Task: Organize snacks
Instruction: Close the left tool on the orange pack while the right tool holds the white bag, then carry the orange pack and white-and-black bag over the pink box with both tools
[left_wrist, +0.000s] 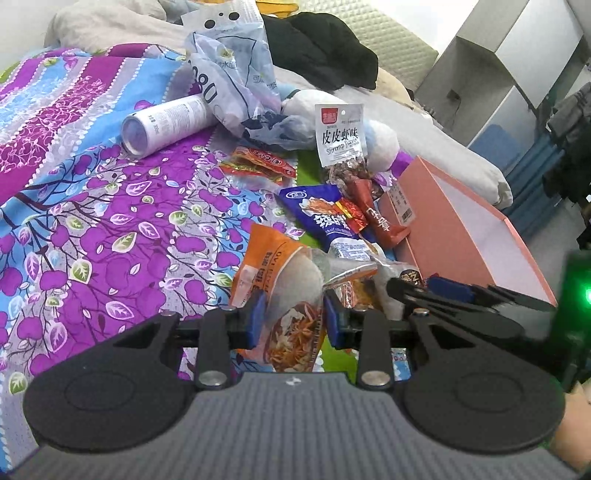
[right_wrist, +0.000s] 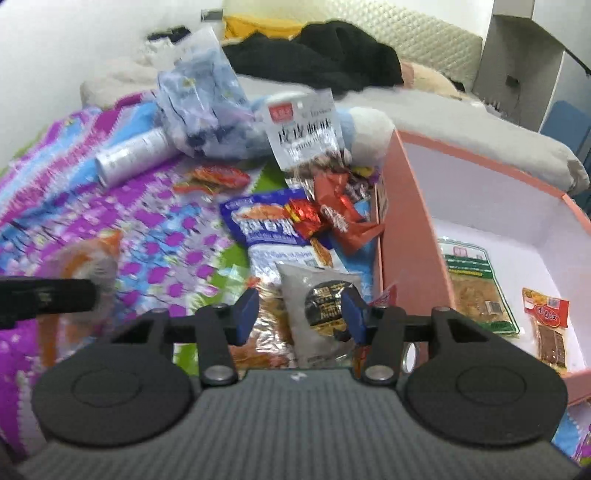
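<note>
Snack packets lie piled on a purple floral bedspread next to a pink box (left_wrist: 458, 236). My left gripper (left_wrist: 293, 319) is shut on an orange and clear snack packet (left_wrist: 284, 291), its blue pads pressing both sides. My right gripper (right_wrist: 301, 314) is open, its jaws either side of a grey packet with a black round label (right_wrist: 317, 314), not closed on it. The right gripper also shows in the left wrist view (left_wrist: 443, 291). A blue packet (left_wrist: 321, 218), red wrapped sweets (left_wrist: 373, 218) and a white shrimp-flavour bag (left_wrist: 341, 136) lie beyond. The pink box (right_wrist: 406, 229) holds two packets (right_wrist: 476, 288).
A white cylindrical bottle (left_wrist: 164, 123) lies on its side at the back left. A crumpled pale plastic bag (left_wrist: 232, 74), a plush toy (left_wrist: 380, 144) and black clothing (left_wrist: 325, 48) sit behind the pile. Grey shelving (left_wrist: 491, 66) stands at the right.
</note>
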